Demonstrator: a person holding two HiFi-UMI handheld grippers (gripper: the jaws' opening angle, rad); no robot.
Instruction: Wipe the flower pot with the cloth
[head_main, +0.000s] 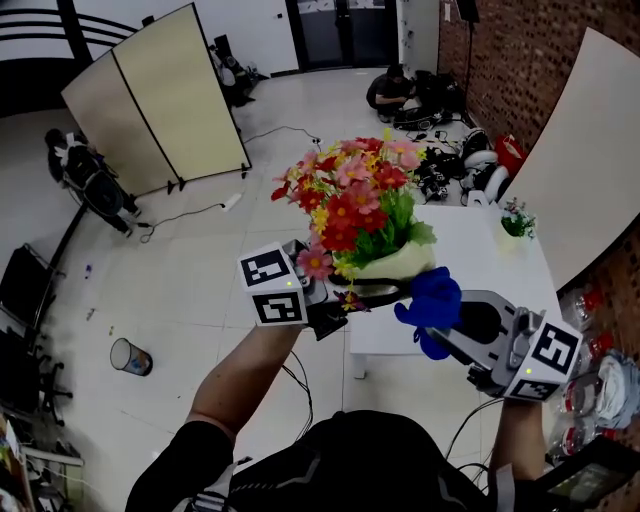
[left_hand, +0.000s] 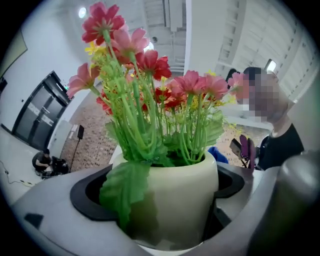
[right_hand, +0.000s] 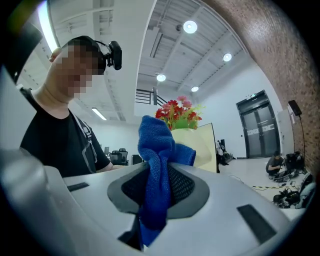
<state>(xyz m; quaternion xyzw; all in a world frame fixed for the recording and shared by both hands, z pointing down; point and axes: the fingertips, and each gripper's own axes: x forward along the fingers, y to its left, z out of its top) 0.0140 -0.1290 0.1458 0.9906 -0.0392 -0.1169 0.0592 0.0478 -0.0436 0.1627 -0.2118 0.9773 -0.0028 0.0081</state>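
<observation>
Flower pot (head_main: 388, 264), held in the air near the bench (head_main: 470, 250) by the left tongs (head_main: 372, 292) clamped round its body, looks mid-wipe: the right tongs (head_main: 447, 325), clamped on the blue cloth (head_main: 430, 298) at its right side, probably need to rub along the wall next

Large open workspace, like a lab or studio: glossy pale floor (head_main: 180, 300) with trailing black cables (head_main: 185, 214), red brick wall (head_main: 520, 60), beige folding partition screen (head_main: 150, 100), white rectangular tabletop (head_main: 480, 258).
</observation>
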